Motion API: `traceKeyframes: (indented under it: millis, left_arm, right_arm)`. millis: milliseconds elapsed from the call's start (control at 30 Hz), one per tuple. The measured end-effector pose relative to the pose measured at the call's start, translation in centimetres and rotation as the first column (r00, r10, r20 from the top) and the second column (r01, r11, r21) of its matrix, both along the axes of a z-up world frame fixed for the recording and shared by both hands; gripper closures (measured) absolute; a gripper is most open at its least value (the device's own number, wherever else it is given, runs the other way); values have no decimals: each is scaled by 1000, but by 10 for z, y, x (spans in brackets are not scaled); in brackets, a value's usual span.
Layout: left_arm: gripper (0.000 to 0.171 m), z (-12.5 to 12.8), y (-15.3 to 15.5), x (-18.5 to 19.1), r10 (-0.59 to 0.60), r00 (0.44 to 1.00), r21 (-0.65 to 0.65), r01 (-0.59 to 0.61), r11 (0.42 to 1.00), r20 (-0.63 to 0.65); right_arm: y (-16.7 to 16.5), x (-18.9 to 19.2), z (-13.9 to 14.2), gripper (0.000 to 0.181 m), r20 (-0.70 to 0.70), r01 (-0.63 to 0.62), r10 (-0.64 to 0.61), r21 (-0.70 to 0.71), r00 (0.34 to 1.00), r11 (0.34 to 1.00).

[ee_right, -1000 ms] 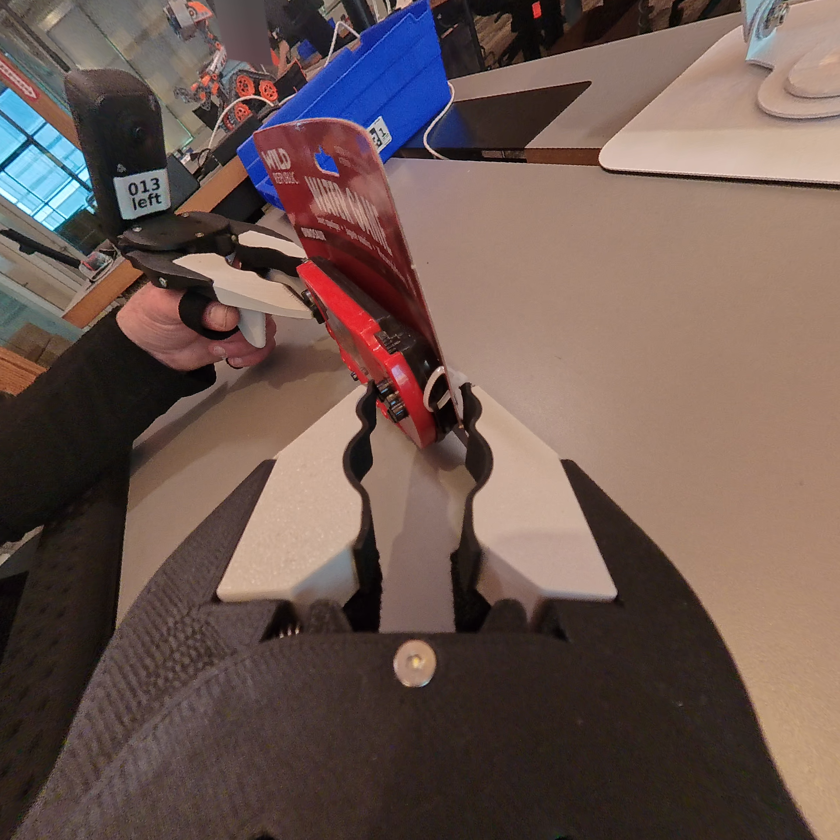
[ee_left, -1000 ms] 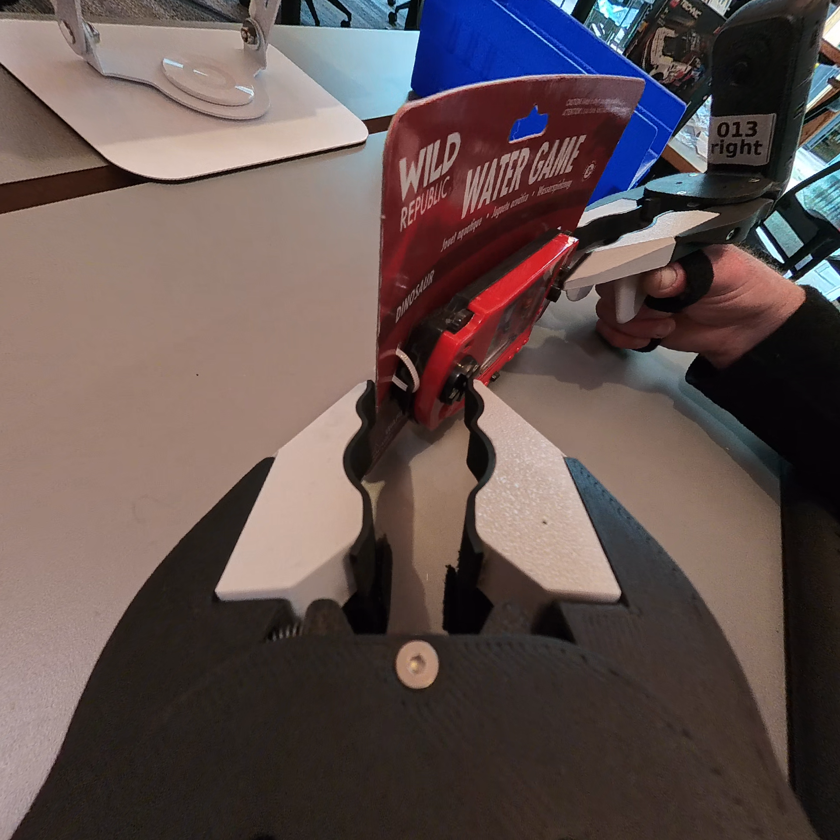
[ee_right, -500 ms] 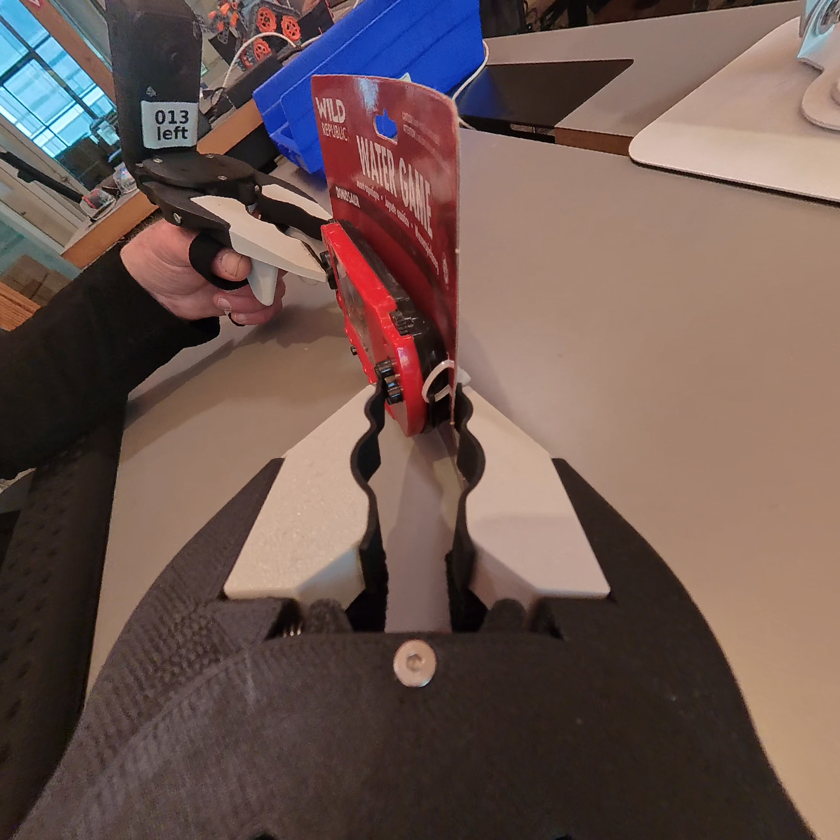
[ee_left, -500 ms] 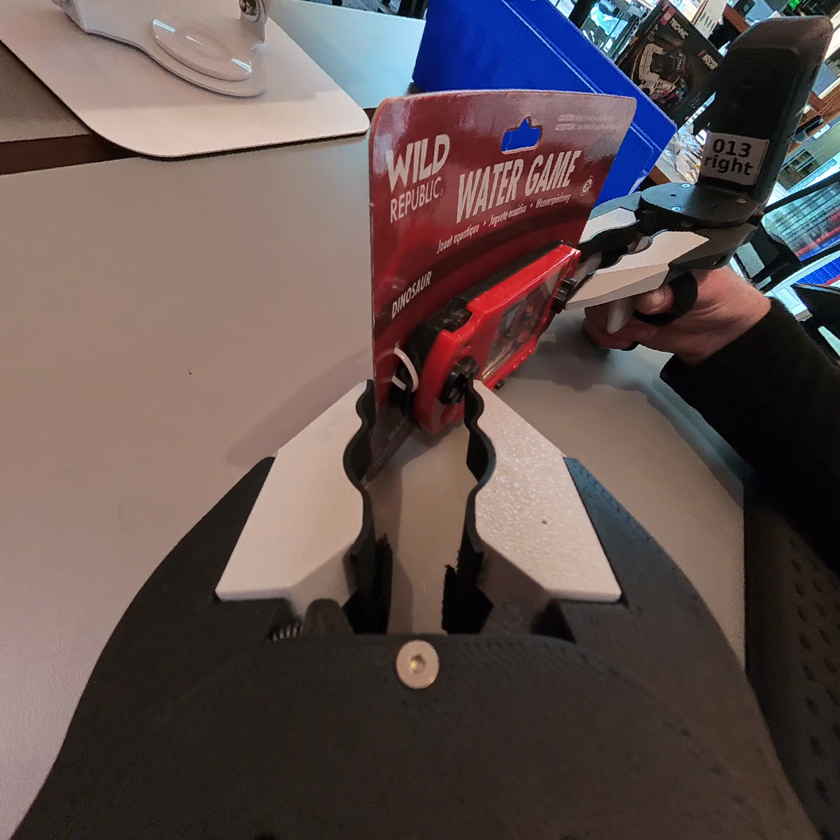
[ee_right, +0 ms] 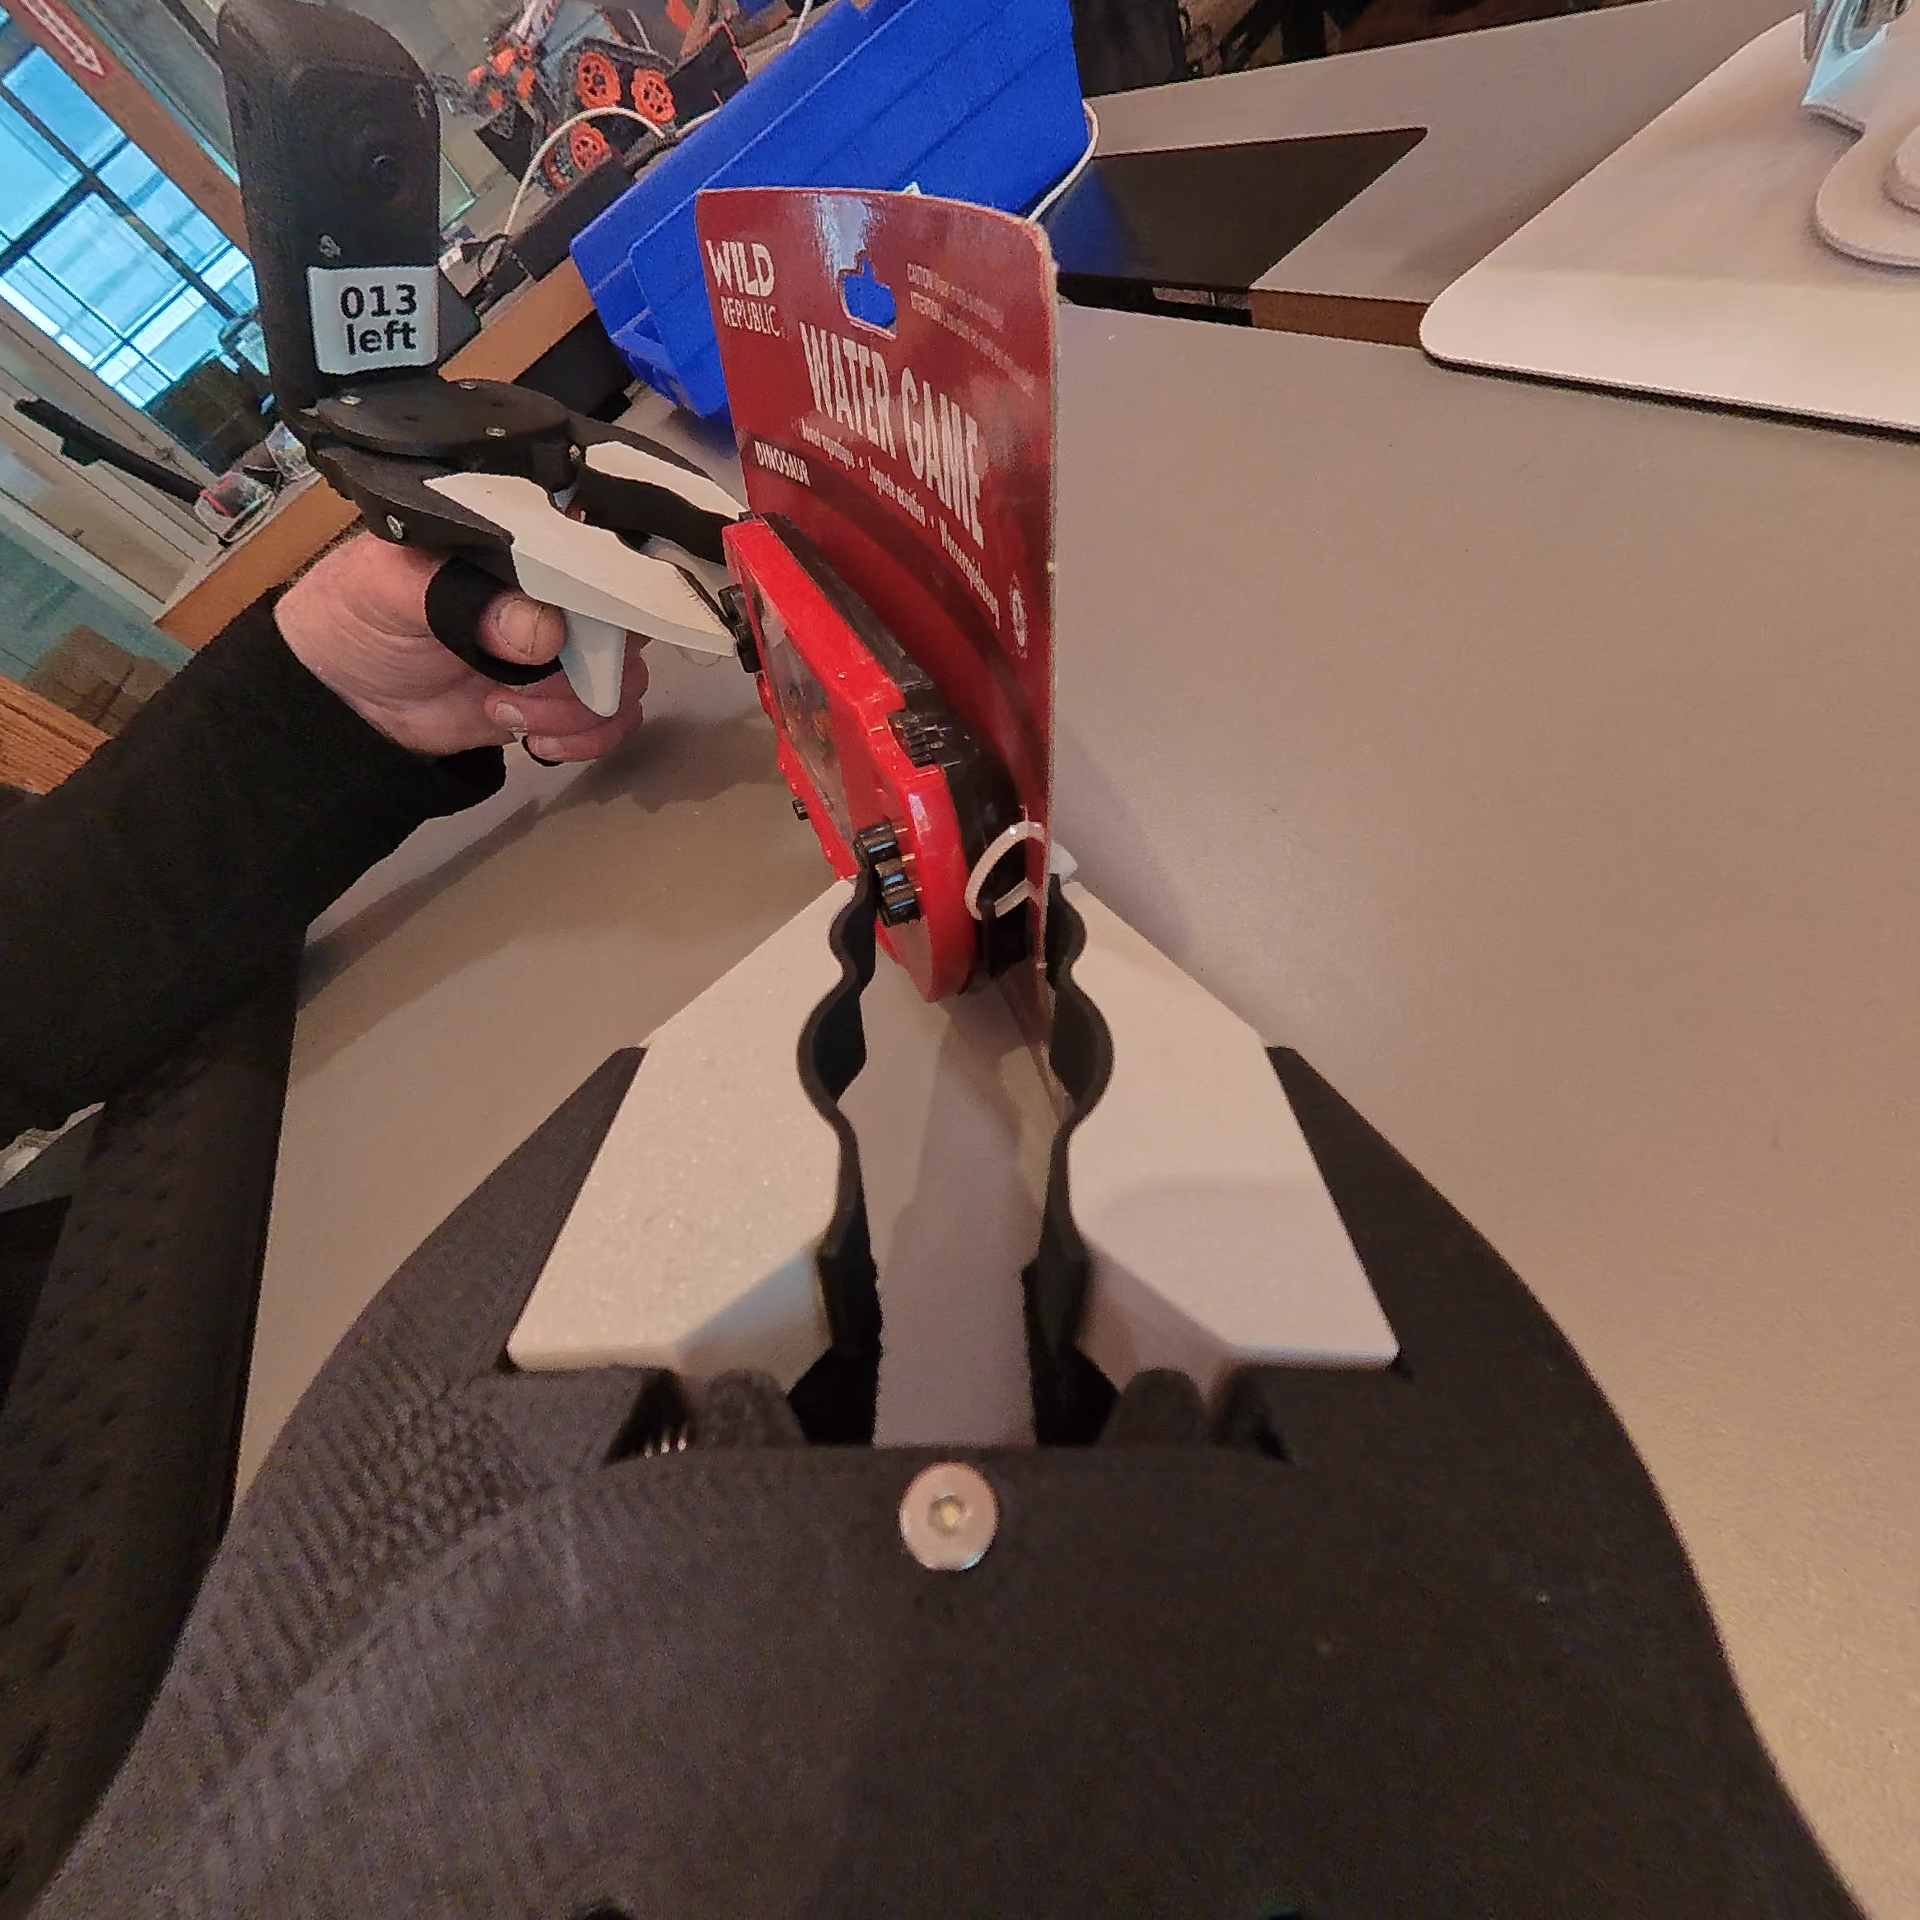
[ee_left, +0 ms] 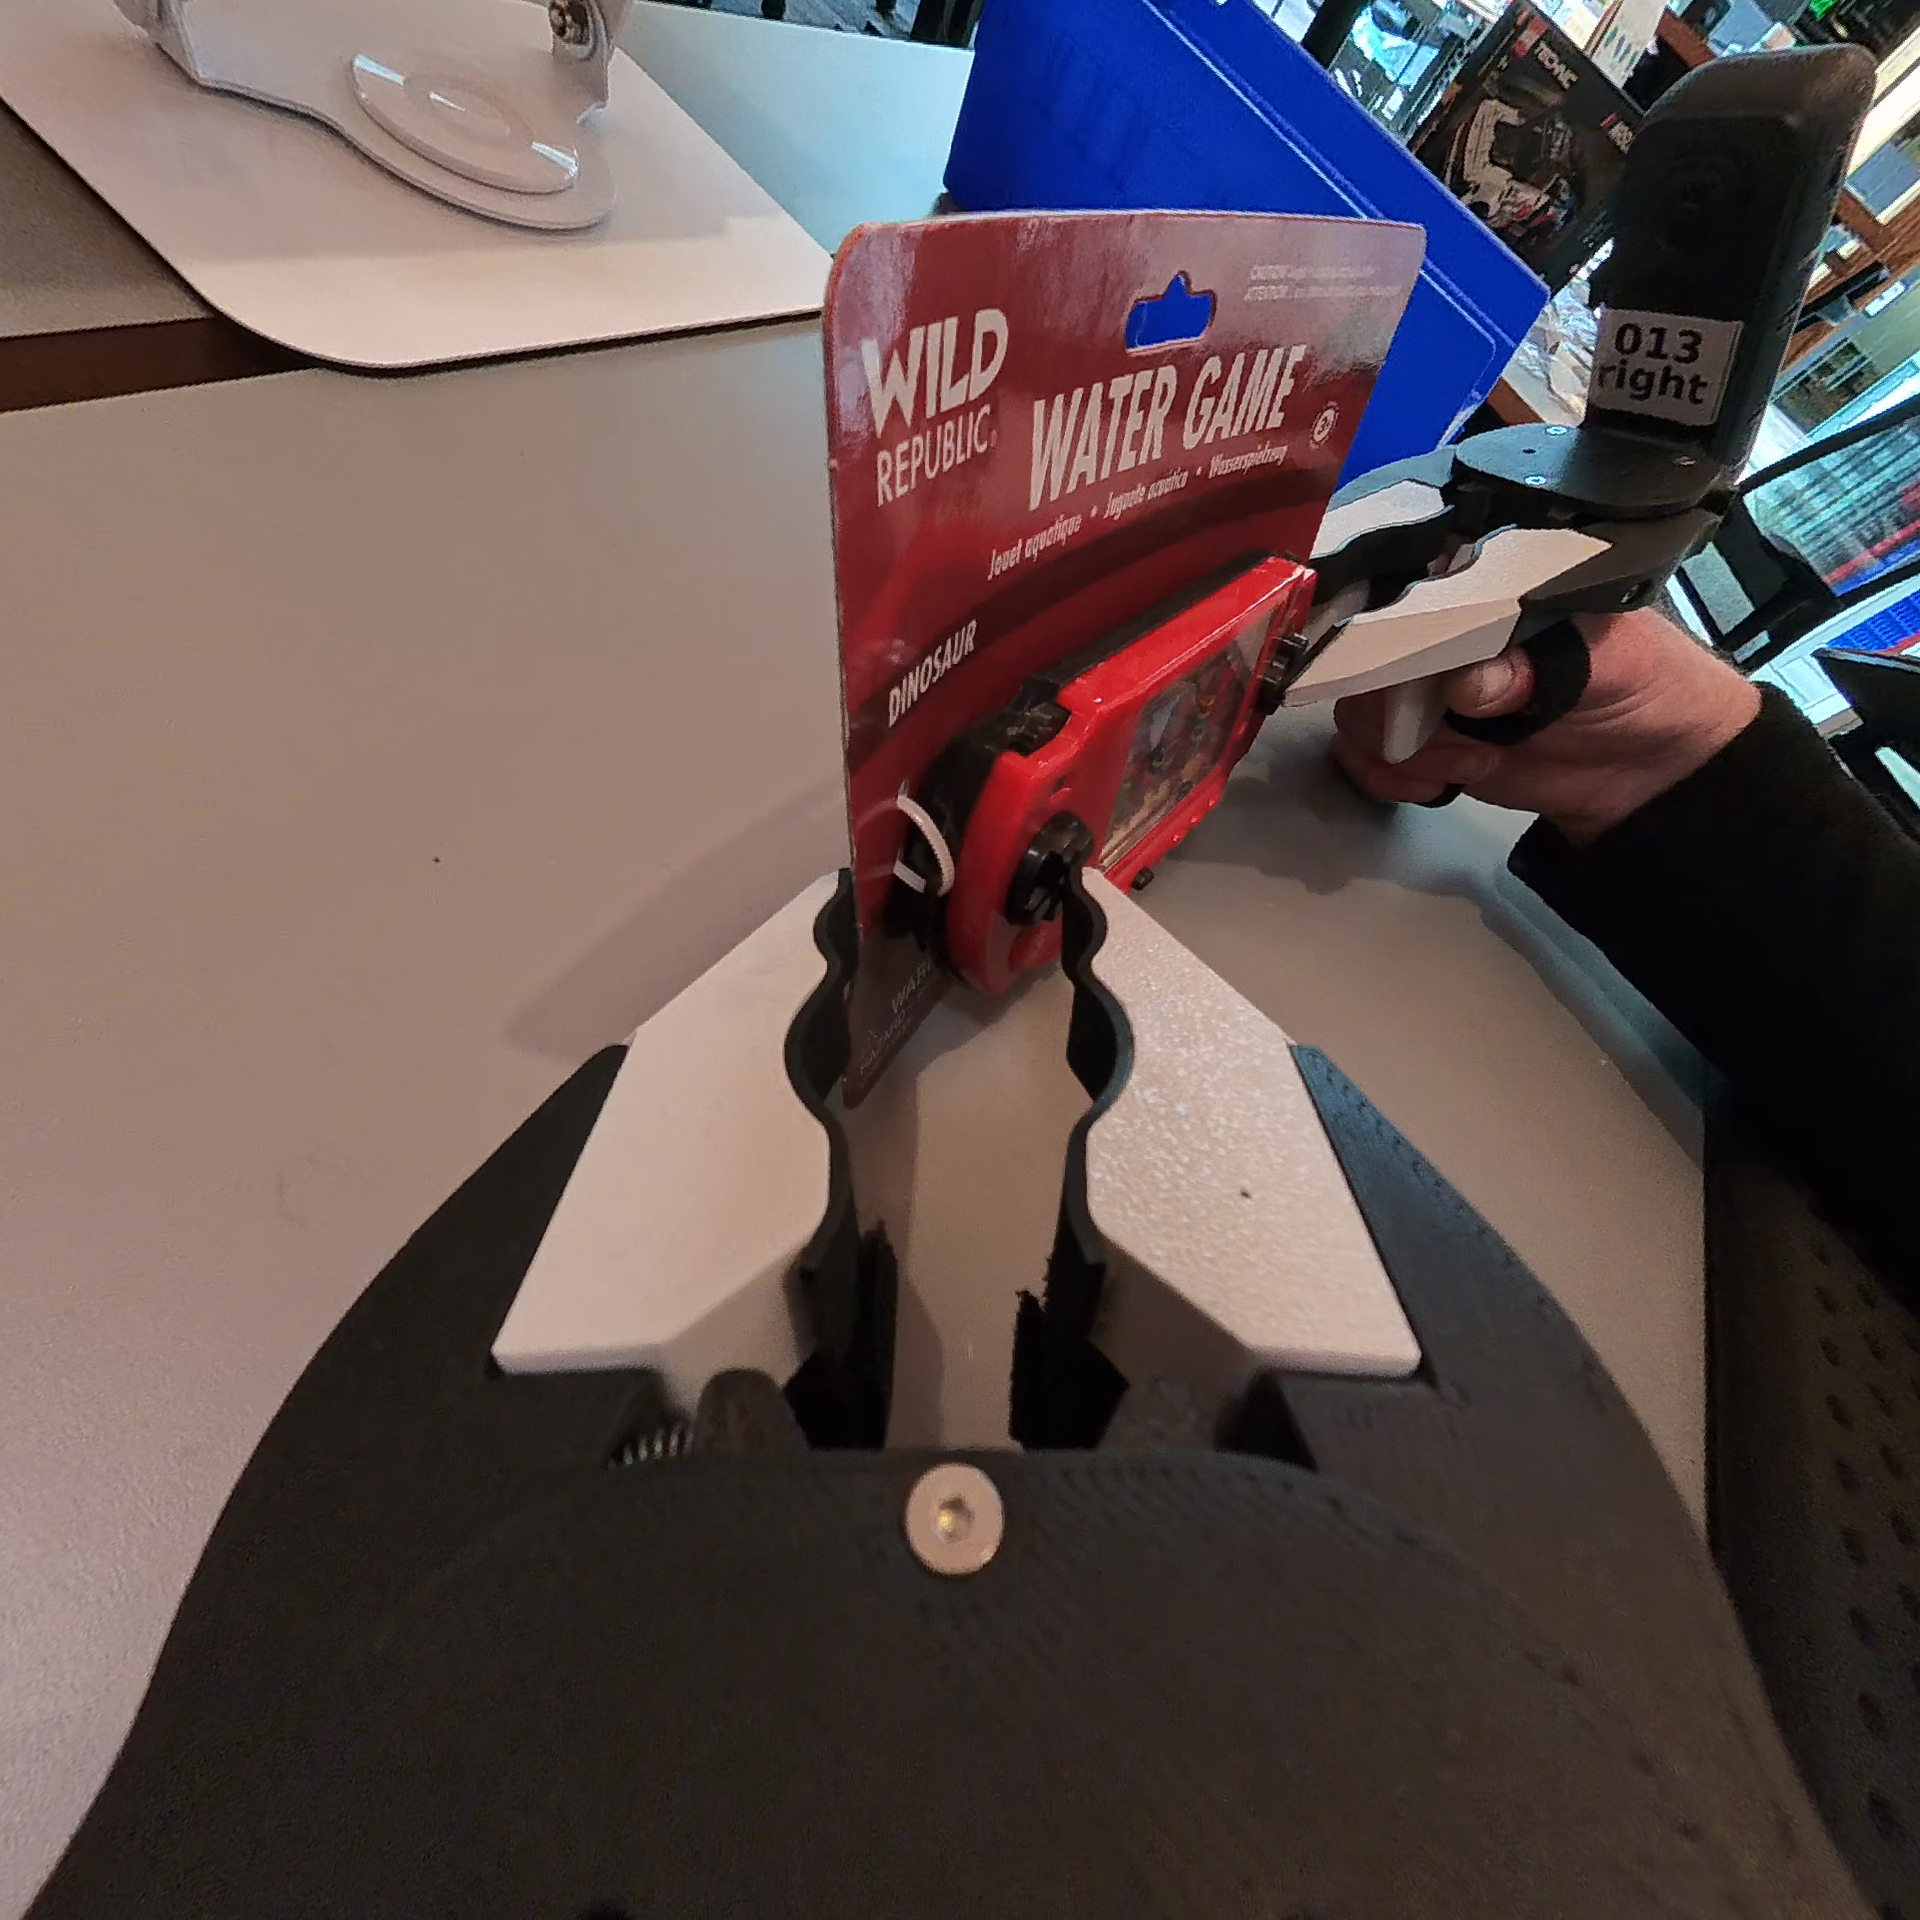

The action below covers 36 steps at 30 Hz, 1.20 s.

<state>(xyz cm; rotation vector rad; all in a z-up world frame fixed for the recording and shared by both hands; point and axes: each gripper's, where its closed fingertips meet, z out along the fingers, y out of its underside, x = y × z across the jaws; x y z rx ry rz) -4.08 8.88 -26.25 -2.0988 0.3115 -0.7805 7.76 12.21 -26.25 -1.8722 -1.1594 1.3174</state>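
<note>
- The left tongs are clamped on one end of a red toy game on its backing card: one tip presses the back of the card, the other the toy's front beside a black knob.
- The right tongs are clamped the same way on the opposite end, card against one tip and the red casing against the other, beside a white zip tie.
- Between the two pairs of tongs the package stands upright on its long edge; its lower edge looks to be at or just above the grey surface, and I cannot tell whether they touch.
- By its look the toy is light; the plastic casing is hard and smooth, so tips could slip on it, and the clear window looks like the part to spare.
- The card is thin and bends easily, so the casing ends, where the ties bind toy to card, seem the firmest hold.
- Beyond the left tongs, past the package, stands a blue bin; off to their far left lies a white flat base.
- A hand in a dark sleeve grips the left handle.
</note>
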Motion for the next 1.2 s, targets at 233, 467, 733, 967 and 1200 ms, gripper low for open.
traceKeyframes:
  millis: [233, 467, 733, 967, 1200]
  left_arm:
    - [135, 0, 0, 0, 3, 1000, -2, -3, 1000, 2]
    - [134, 0, 0, 0, 4, 1000, -2, -4, 1000, 0]
    - [134, -1, 0, 1, 3, 1000, -4, -3, 1000, 0]
    - [134, -1, 0, 1, 3, 1000, -6, -3, 1000, -2]
    - [135, -1, 0, 1, 4, 1000, -6, -4, 1000, -1]
  right_arm:
    - [1, 0, 0, 151, -1, 3, -3, -1, 1000, 1000]
    - [1, 0, 0, 151, 0, 3, -3, -2, 1000, 1000]
    - [1, 1, 0, 151, 0, 4, -4, -3, 1000, 1000]
    - [1, 1, 0, 153, 4, 4, -4, 6, 1000, 1000]
    - [0, 1, 1, 157, 13, -2, 2, 6, 1000, 1000]
